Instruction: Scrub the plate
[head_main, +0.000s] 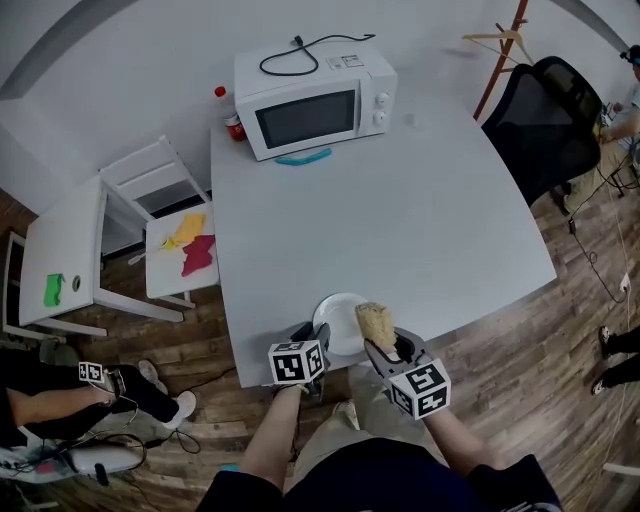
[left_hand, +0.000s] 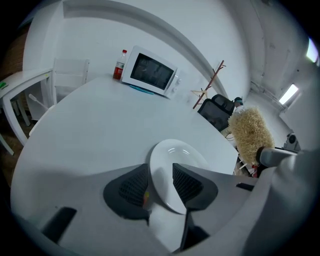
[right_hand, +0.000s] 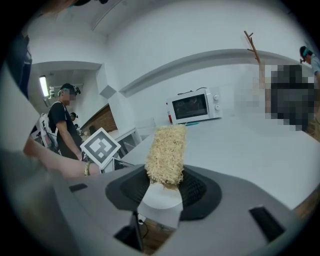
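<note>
**Grey table, plate at near edge, scrubber gripped**

Grey table (head_main: 420, 210), smooth matte top with rounded corners, on a wood plank floor (head_main: 520, 340). Round white glossy plate (head_main: 338, 318) lies flat right at the table's near edge, in front of the person. Left gripper (head_main: 310, 338) is at the plate's left side. In the left gripper view its jaws stand wide apart with the plate's rim between the ribbed black pads (left_hand: 131, 187), and nothing is clamped. Right gripper (head_main: 385, 345) is closed on a scrubber (head_main: 375, 323), a straw-coloured, coarse, fibrous, oblong block. The scrubber sticks up out of the jaws, over the plate's right rim. Whether it touches the plate cannot be told.

White boxy microwave (head_main: 312, 100) sits at the far edge with a black cord coiled on top. A red-capped bottle (head_main: 233, 115) stands just left of it, and a teal strip (head_main: 303, 157) lies in front. Wide bare tabletop lies between plate and microwave and out to the right. Off the left edge is a white chair (head_main: 150, 170) with yellow and red cloths on the seat, and beyond it a small white side table (head_main: 60, 250). Black office chair (head_main: 545, 130) stands at the far right corner.
</note>
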